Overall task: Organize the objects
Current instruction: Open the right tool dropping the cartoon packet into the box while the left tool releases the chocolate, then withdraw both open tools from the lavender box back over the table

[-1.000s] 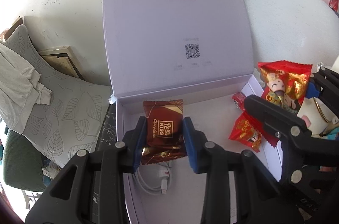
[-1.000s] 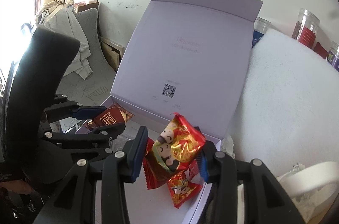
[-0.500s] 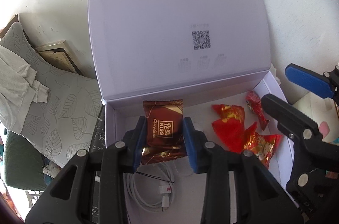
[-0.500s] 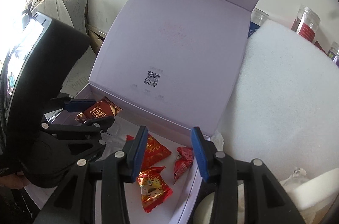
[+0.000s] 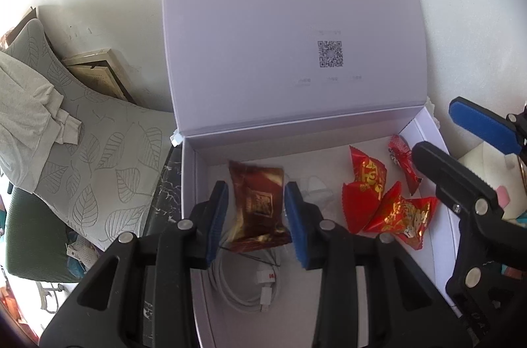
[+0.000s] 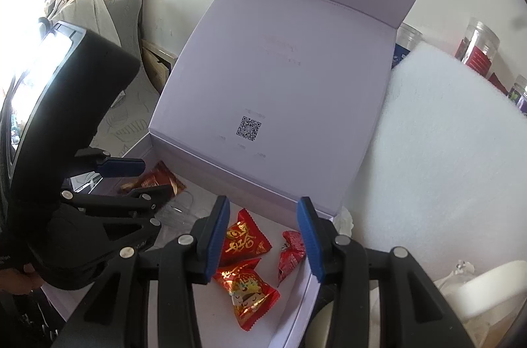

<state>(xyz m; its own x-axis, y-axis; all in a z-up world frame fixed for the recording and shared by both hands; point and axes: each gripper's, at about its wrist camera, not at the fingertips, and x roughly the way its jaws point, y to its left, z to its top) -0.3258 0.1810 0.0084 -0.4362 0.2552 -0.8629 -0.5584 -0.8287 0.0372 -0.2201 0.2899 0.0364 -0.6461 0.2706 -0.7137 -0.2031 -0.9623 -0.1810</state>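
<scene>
Lying loose between the left gripper's [image 5: 257,211] parted jaws, the chocolate packet [image 5: 258,206]; right gripper's [image 6: 263,237] jaws empty.

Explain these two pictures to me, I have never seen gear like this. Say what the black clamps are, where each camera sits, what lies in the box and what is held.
The black clamps are hand-held two-finger grippers with blue pads; a person carries one in each hand. Each has a wide-angle camera looking along its fingers, so each picture shows that gripper's own fingers at the bottom.

The left camera view looks into a pale box whose lid stands open. Inside lie a coiled white cable and three red sweets.

The left gripper has a brown chocolate packet between its pads. The packet is blurred, so I cannot tell whether it is gripped or loose.

The right camera view shows the same box from the other side. The right gripper is open above the red sweets and holds nothing.
</scene>
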